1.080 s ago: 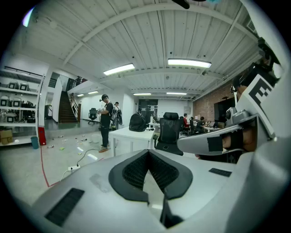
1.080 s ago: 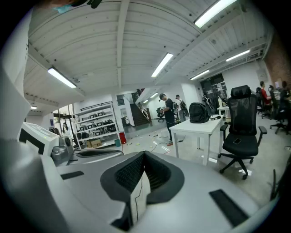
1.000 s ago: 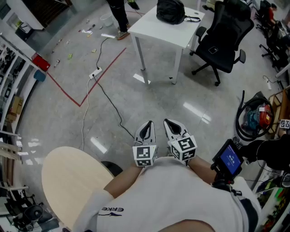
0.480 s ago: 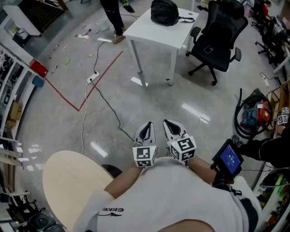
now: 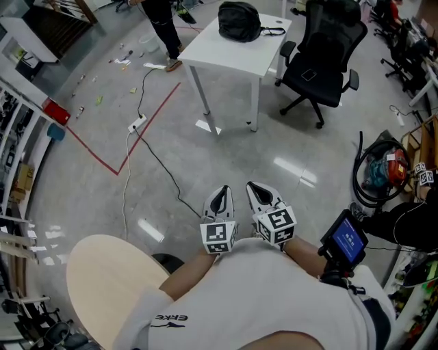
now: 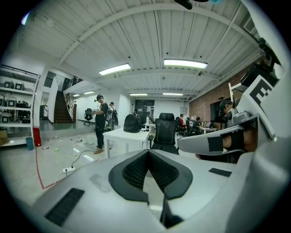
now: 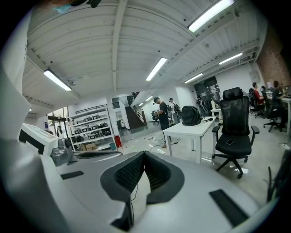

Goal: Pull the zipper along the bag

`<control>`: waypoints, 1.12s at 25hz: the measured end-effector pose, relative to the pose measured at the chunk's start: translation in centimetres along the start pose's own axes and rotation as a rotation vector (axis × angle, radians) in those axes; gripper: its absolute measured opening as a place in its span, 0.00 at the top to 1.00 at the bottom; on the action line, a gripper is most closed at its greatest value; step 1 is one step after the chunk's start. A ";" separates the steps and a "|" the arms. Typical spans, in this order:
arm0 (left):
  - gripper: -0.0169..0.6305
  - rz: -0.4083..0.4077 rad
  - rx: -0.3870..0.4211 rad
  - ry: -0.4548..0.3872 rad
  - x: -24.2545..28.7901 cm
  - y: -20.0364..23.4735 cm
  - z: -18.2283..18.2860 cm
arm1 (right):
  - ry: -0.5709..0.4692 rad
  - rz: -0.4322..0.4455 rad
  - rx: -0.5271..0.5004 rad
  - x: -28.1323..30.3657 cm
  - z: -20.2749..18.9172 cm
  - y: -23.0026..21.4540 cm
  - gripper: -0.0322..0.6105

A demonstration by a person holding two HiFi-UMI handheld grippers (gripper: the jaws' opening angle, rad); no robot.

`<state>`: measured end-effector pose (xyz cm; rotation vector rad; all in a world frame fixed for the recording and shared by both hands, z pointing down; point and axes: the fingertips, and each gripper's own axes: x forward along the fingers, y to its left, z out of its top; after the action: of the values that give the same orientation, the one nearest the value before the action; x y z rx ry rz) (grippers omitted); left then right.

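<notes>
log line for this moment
left hand-held gripper: shut, empty | right hand-held gripper: shut, empty | bag: on white table, far off | task: not started

Glossy polished floor [image 5: 226, 164], matt white table [image 5: 229, 53], black cloth bag [image 5: 239, 20].

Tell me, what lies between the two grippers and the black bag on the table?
Mostly bare grey floor, up to the white table bearing the bag; a black cable trails left of that stretch. The head view shows this.
</notes>
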<state>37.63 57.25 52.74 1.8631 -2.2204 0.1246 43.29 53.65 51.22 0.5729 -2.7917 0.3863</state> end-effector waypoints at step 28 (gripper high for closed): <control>0.97 0.358 -0.089 -0.033 -0.8 19.1 0.6 | 0.097 0.354 -0.120 17.1 1.2 11.0 0.94</control>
<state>18.95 61.38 53.67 1.4184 -2.5169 0.0559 23.29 57.19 53.16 0.0293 -2.7944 0.3027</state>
